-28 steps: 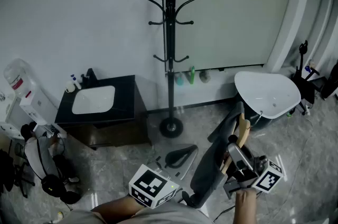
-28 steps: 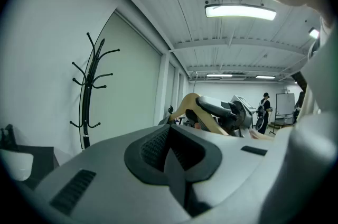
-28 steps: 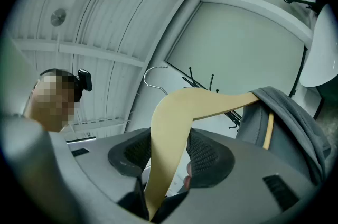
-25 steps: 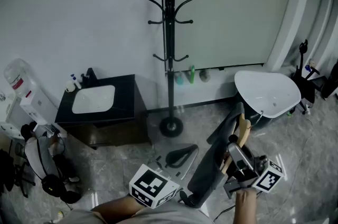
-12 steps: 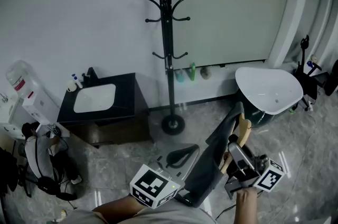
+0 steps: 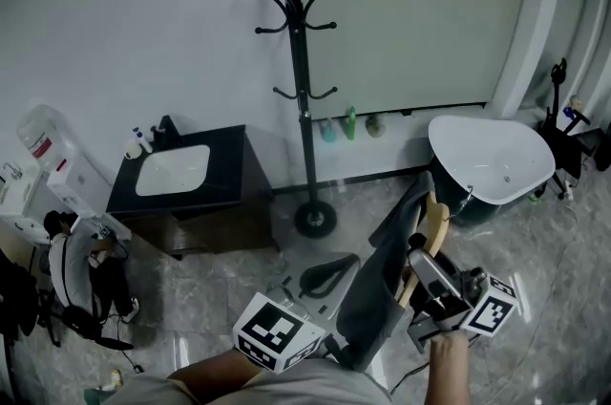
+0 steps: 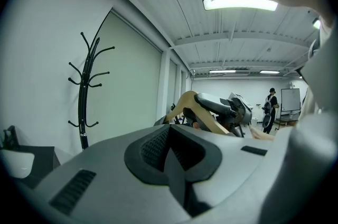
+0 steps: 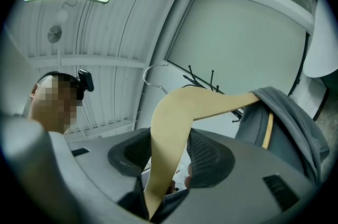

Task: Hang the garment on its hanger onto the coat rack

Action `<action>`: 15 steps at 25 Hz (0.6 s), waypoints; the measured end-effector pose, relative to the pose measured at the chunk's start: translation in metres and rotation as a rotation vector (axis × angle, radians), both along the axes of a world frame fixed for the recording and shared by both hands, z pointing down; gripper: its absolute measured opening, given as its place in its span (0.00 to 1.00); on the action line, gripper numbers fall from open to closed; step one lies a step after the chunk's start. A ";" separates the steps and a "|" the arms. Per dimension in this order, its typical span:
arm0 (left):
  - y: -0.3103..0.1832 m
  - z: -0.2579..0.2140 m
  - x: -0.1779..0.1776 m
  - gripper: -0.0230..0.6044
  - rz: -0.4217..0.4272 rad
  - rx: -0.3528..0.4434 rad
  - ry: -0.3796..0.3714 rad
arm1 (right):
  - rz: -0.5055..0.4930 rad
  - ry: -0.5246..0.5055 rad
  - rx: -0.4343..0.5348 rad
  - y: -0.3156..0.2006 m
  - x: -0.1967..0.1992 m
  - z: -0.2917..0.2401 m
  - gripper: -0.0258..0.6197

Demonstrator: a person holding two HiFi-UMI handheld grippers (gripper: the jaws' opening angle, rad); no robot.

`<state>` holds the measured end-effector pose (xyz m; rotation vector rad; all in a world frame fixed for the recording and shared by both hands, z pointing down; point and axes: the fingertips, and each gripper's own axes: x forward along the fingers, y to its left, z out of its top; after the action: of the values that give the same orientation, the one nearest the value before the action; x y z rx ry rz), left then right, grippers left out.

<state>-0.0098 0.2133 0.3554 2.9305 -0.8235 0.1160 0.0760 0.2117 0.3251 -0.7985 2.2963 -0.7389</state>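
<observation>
The black coat rack [image 6: 296, 59] stands by the wall, its round base [image 6: 315, 220] on the marble floor. A wooden hanger [image 6: 431, 226] carries a grey garment [image 6: 382, 284] that drapes down to the left. My right gripper [image 6: 434, 284] is shut on the hanger; in the right gripper view the hanger [image 8: 179, 128] runs up between the pads of that gripper [image 8: 169, 157], with the garment [image 8: 285, 128] to the right. My left gripper [image 6: 325, 279] is beside the garment's lower edge. In its own view the left gripper [image 7: 177, 157] is shut with nothing between its pads, and the rack [image 7: 84, 91] is at left.
A black vanity with a white sink [image 6: 174, 169] stands left of the rack, and a white bathtub [image 6: 492, 159] is to its right. Bottles [image 6: 348, 124] line the wall's foot. A bag [image 6: 81, 279] and white items lie at far left. A person [image 7: 271, 106] stands far off.
The view has drifted forward, so the rack's top has left the frame. The hanger and garment sit slightly higher in the right gripper. Both grippers keep their hold state.
</observation>
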 end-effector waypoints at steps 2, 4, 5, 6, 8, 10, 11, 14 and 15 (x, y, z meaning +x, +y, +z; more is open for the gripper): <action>0.000 0.000 0.009 0.05 -0.003 0.007 0.000 | -0.018 0.012 0.001 -0.003 0.006 0.001 0.35; -0.001 0.001 0.016 0.05 -0.004 0.010 -0.004 | -0.029 0.021 -0.002 -0.006 0.010 0.002 0.35; -0.002 0.001 0.019 0.05 -0.004 0.009 -0.005 | -0.032 0.025 -0.005 -0.008 0.013 0.003 0.35; -0.004 0.001 0.022 0.05 -0.004 0.009 -0.005 | -0.035 0.028 -0.007 -0.011 0.015 0.004 0.35; -0.009 0.001 0.029 0.05 0.001 0.009 -0.007 | -0.041 0.034 -0.010 -0.017 0.020 0.004 0.35; -0.014 0.002 0.035 0.05 0.005 0.007 -0.008 | -0.047 0.042 -0.015 -0.025 0.025 0.005 0.35; -0.018 0.003 0.037 0.05 0.006 0.005 -0.008 | -0.049 0.046 -0.018 -0.029 0.027 0.006 0.35; -0.032 0.004 0.042 0.05 0.009 0.002 -0.002 | -0.053 0.059 -0.026 -0.044 0.030 0.009 0.35; -0.038 0.005 0.043 0.04 0.010 0.001 0.001 | -0.054 0.062 -0.027 -0.049 0.031 0.009 0.35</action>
<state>0.0335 0.1753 0.3607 2.9359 -0.8087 0.1154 0.1072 0.1623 0.3346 -0.7854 2.3762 -0.7810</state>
